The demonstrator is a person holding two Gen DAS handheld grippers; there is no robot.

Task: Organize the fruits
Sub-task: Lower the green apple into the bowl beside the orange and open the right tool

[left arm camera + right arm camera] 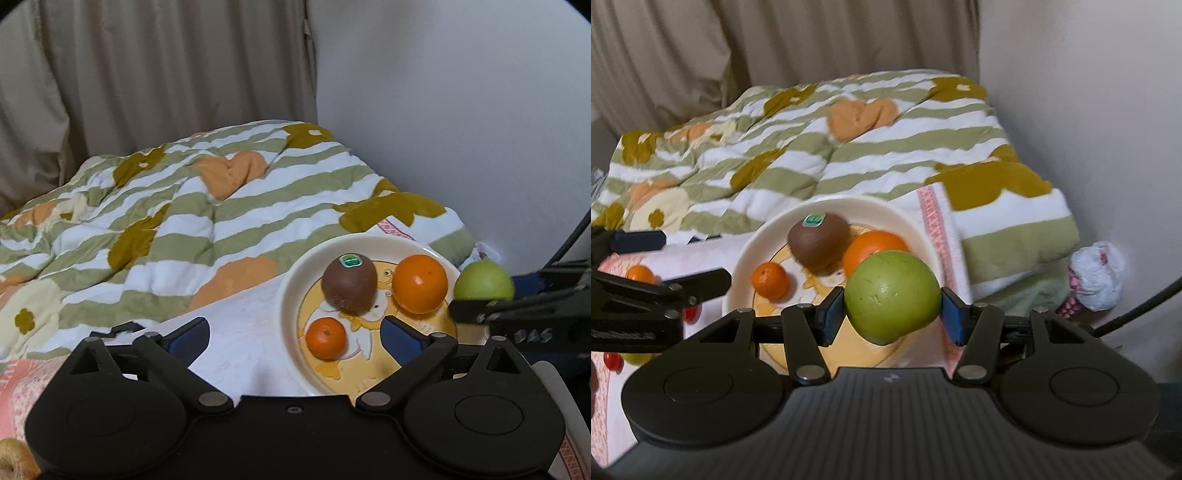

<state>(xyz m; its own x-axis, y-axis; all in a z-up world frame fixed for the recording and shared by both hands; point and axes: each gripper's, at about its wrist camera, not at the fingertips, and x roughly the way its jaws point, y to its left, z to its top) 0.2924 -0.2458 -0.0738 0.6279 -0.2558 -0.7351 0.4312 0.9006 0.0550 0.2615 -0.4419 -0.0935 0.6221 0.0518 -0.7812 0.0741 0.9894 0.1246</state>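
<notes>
Beige curtains (147, 74) and a plain wall back a bed with a rumpled green-and-white striped quilt (166, 206), and on the pale sheet in front sits a cream plate (750, 266) with a yellow cartoon print.

On the plate: a brown kiwi (349, 284) with a green sticker on top, a big orange (419, 283) just beside it, and a small mandarin (326, 338) nearer the rim.

The right gripper (892, 314) has its blue pads squeezed onto a green apple (892, 295), matte skin with a few dimples, held up over the near edge of the plate and blocking part of the orange. The left gripper (295, 332) is spread wide with nothing between the fingers, hovering by the plate's left side.

Off to the left in the right wrist view there's another mandarin (641, 274) plus some small red bits, half hidden behind the left gripper, can't tell what those are. A yellowish fruit (14, 459) is cut off at the left wrist view's bottom corner.
</notes>
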